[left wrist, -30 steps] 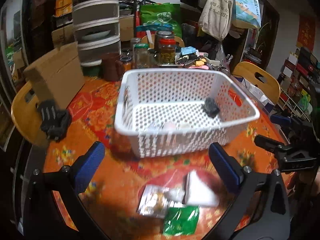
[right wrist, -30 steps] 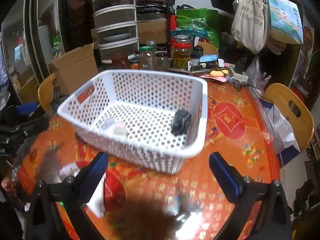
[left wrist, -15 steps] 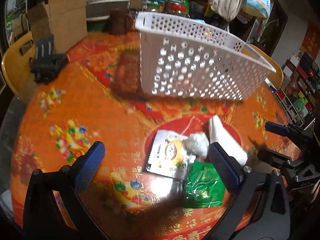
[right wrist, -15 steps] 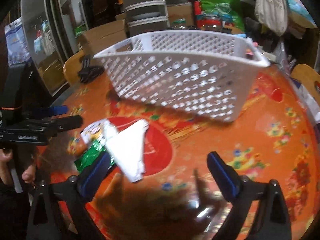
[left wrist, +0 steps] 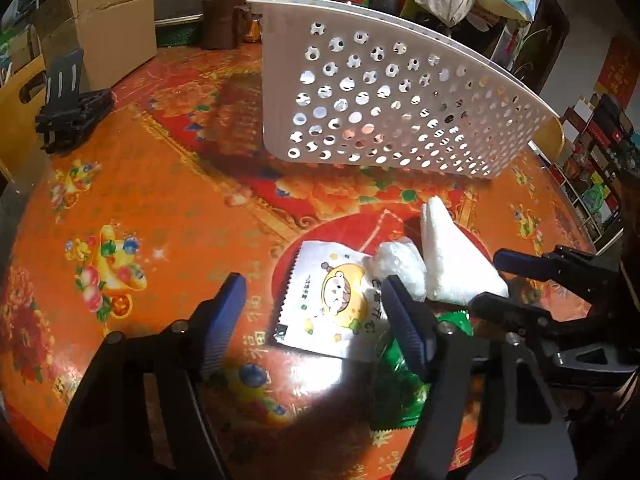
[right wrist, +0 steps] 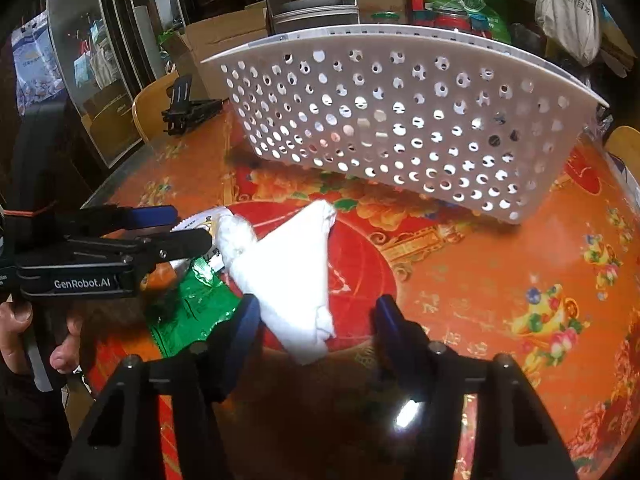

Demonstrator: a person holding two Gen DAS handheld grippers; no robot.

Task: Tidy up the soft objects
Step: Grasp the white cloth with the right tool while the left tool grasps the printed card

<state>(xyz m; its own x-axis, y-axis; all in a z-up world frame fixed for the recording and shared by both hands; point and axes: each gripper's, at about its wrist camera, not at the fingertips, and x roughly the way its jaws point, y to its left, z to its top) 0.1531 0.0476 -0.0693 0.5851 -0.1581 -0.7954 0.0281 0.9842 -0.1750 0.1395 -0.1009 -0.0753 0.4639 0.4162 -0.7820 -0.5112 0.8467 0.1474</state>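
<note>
Bench: a round top under an orange and red flowered cover [left wrist: 168,184], crowded along its far edge with jars, boxes and bags.
Basket: a white holed basket [left wrist: 384,100] stands toward the far side of the bench, its near wall facing both of my cameras.
Soft things: a small heap lies on the red circle near the front edge, in front of the basket and apart from it.
White cloth: a folded cloth [right wrist: 296,272] lies as a long wedge, its narrow end toward the basket.
Wad: a crumpled white wad [left wrist: 400,264] sits touching the cloth's left side.
Packets: a white cartoon packet [left wrist: 328,300] lies flat beside the wad; a green foil packet [right wrist: 188,308] lies nearer the front edge, partly under it.
Left claw: my left claw [left wrist: 314,320] hangs over the cartoon packet, jaws closing, the packet between them; I cannot see the pads pressing it.
Right claw: my right claw [right wrist: 316,320] is low over the near end of the white cloth, jaws closing, the cloth between them, pads not yet on it.
Hand: my left hand [right wrist: 24,336] grips the claw's handle at the bench's left edge.
Chair side: a black clamp-like object [left wrist: 68,108] rests at the far left edge.
</note>
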